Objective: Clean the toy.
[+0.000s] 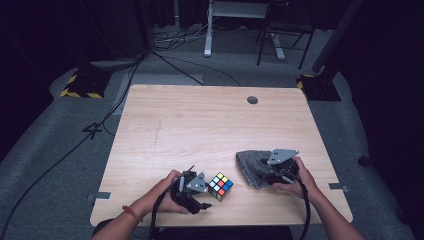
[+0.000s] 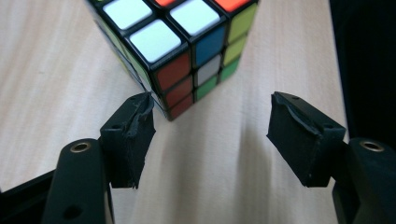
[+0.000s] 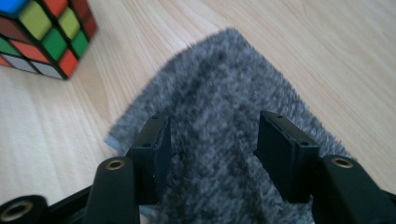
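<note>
Two grippers low on the tabletop (image 1: 200, 120), one at a puzzle cube, one at a grey cloth.

The left gripper (image 2: 212, 123) has its fingers wide apart and empty, the puzzle cube (image 2: 187, 51) just beyond them at upper centre. The right gripper (image 3: 212, 140) holds its fingers wide apart over the grey cloth (image 3: 219, 93), which lies between them, seemingly ungripped, at lower right in the high view.

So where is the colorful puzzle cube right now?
In the high view, the cube sits on the wooden table near its front edge, just right of the left claw and left of the grey fuzzy cloth.
</note>
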The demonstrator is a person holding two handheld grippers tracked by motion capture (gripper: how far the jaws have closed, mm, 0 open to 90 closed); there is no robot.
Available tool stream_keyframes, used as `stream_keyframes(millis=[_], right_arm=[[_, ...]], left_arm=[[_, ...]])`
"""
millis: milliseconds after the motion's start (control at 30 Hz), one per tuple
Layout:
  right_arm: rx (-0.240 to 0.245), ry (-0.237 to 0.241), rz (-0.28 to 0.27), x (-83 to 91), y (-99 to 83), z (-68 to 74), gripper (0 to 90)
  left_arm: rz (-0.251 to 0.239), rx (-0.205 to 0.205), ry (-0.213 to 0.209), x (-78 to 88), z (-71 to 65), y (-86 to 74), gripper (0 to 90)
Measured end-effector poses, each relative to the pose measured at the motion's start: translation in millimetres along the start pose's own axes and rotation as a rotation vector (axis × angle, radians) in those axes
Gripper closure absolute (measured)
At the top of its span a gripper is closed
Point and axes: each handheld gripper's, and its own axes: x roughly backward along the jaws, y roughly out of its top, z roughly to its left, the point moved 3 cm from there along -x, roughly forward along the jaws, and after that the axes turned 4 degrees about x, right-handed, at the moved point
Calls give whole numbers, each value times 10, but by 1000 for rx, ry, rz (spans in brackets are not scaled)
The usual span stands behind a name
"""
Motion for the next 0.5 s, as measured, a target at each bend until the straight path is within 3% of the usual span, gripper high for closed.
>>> stream_keyframes(millis=[267,333,500], right_arm=[[-27,32,47,-138,-92,-29,471],[-32,39,46,-136,-96,-26,506],[-51,89,33,-134,-130,2,601]], left_arm=[[2,-9,-26,-33,-87,38,323],[5,-8,-20,-39,-58,34,303],[-37,48,22,-19,132,17,223]])
